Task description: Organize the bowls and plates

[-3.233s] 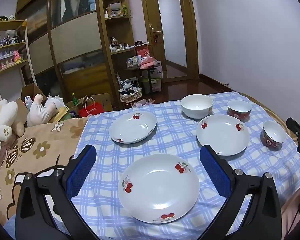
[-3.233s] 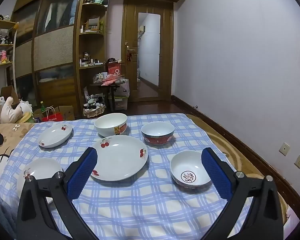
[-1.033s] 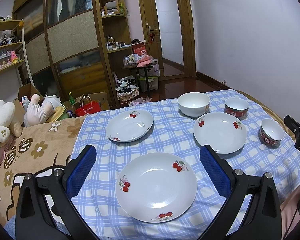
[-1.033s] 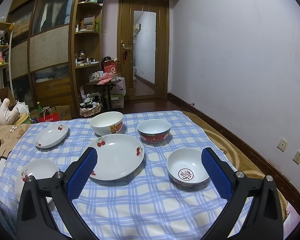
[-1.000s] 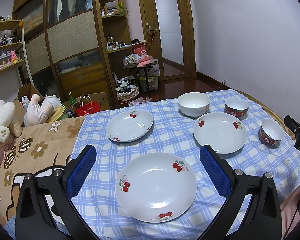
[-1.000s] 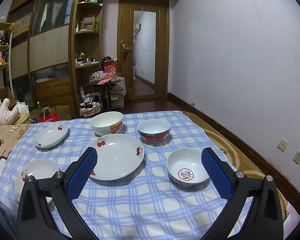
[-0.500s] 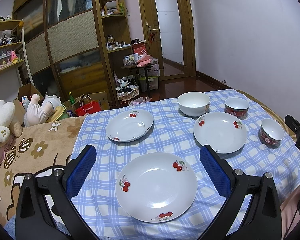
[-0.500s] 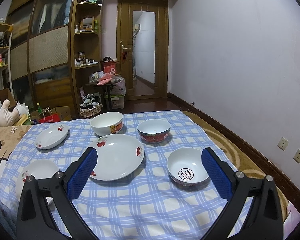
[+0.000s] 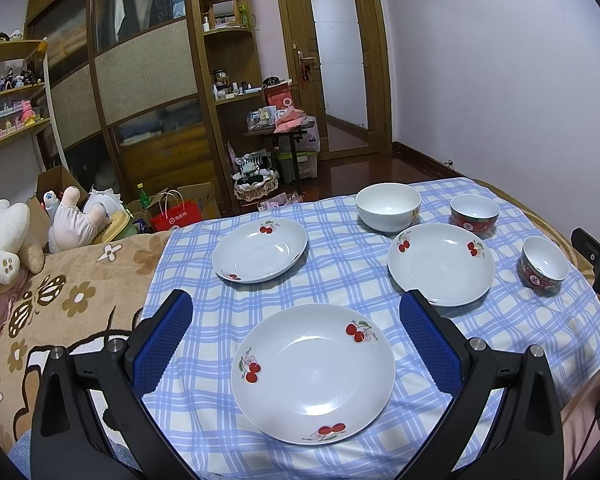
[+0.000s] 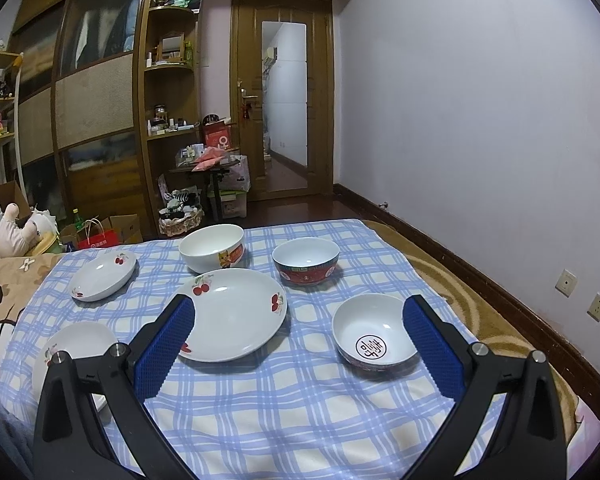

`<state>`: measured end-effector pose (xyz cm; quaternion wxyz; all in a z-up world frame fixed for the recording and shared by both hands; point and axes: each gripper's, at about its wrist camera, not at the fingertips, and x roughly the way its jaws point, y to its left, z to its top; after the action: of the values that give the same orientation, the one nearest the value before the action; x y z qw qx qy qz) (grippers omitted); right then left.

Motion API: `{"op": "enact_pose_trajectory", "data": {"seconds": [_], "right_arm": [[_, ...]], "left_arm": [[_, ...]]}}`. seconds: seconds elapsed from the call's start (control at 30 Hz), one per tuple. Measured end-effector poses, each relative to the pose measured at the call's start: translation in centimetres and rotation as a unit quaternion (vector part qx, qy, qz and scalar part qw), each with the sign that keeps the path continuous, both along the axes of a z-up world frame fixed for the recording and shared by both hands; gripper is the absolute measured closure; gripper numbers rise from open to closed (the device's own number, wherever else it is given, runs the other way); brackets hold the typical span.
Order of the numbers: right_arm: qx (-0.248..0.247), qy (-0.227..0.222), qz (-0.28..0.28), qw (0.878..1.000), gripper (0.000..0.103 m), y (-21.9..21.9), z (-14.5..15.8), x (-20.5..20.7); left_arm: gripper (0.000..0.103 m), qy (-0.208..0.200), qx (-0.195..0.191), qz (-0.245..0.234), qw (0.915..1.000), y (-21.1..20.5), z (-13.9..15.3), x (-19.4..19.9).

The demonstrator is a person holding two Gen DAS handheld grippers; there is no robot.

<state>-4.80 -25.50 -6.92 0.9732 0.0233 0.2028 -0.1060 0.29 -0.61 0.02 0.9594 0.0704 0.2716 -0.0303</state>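
Three white cherry plates lie on a blue checked cloth [image 9: 340, 272]: a near plate [image 9: 313, 372], a far left plate [image 9: 259, 249] and a right plate [image 9: 441, 263]. A large white bowl [image 9: 388, 206], a red bowl [image 9: 474, 213] and a small red bowl [image 9: 544, 262] stand behind and right. My left gripper [image 9: 296, 312] is open and empty, hovering above the near plate. My right gripper [image 10: 298, 312] is open and empty, above the cloth between the right plate [image 10: 232, 314] and the small red bowl [image 10: 374, 336].
The cloth lies on a brown flowered blanket [image 9: 60, 300] with plush toys [image 9: 4, 236] at the left. A wooden wardrobe [image 9: 140, 92], a cluttered small table [image 9: 280, 128] and a door [image 9: 340, 64] stand behind. A wall [image 10: 480, 100] runs along the right.
Both grippers have stayed open and empty and almost still; the views shifted only slightly. No dish has moved.
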Motion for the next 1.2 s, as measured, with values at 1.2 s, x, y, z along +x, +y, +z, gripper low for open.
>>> {"op": "enact_pose_trajectory", "data": {"seconds": [1.2], "right_arm": [[-0.003,-0.010,-0.012,1.000,0.000,-0.7,4.6,3.5]], "left_arm": [[0.001,0.040,-0.014,0.010,0.9991,-1.7,4.1,7.4]]}}
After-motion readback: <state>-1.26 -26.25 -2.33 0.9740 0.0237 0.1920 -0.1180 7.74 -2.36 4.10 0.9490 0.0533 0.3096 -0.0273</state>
